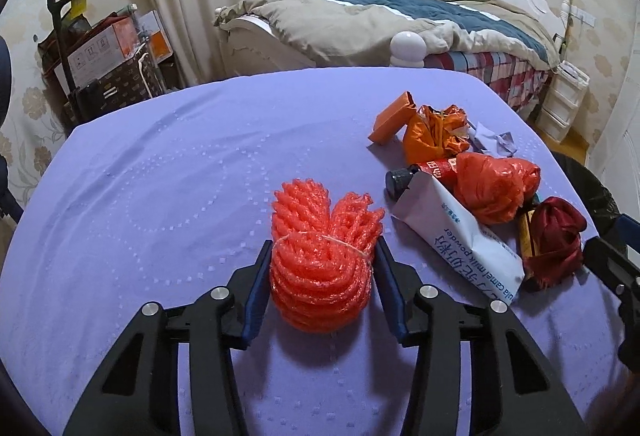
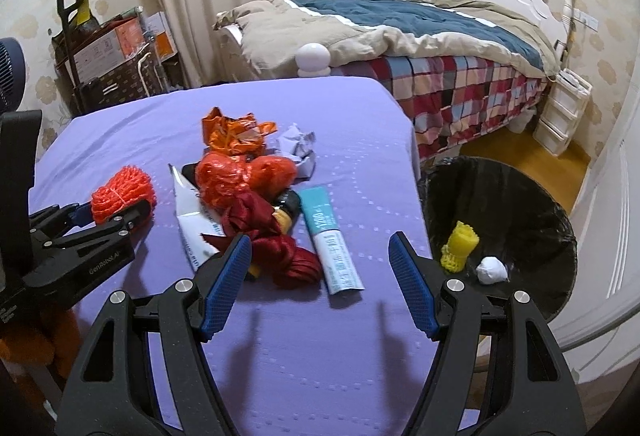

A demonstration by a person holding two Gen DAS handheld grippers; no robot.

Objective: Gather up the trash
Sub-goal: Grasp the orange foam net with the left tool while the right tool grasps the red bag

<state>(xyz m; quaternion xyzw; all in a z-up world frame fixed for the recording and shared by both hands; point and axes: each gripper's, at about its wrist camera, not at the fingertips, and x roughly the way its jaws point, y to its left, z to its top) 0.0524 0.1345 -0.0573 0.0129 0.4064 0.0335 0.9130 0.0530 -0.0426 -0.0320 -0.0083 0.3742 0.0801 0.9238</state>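
An orange-red foam net bundle (image 1: pixel 320 256) (image 2: pixel 120 196) lies on the purple tablecloth (image 1: pixel 160 176). My left gripper (image 1: pixel 323 246) (image 2: pixel 110 212) has a blue pad against each side of it. To its right sits a trash pile: an orange box (image 1: pixel 392 118), an orange wrapper (image 1: pixel 436 132), a red plastic bag (image 1: pixel 496 188), a white milk powder packet (image 1: pixel 460 240), a dark red cloth (image 1: pixel 556 240) and a teal tube (image 2: pixel 332 240). My right gripper (image 2: pixel 319 240) hovers open just in front of the pile, holding nothing.
A black-lined trash bin (image 2: pixel 500 196) stands off the table's right edge, holding a yellow foam net (image 2: pixel 460 244) and a white wad (image 2: pixel 492 270). Crumpled paper (image 2: pixel 298 144) lies behind the pile. A bed (image 2: pixel 440 36) and stacked boxes (image 2: pixel 112 48) are beyond the table.
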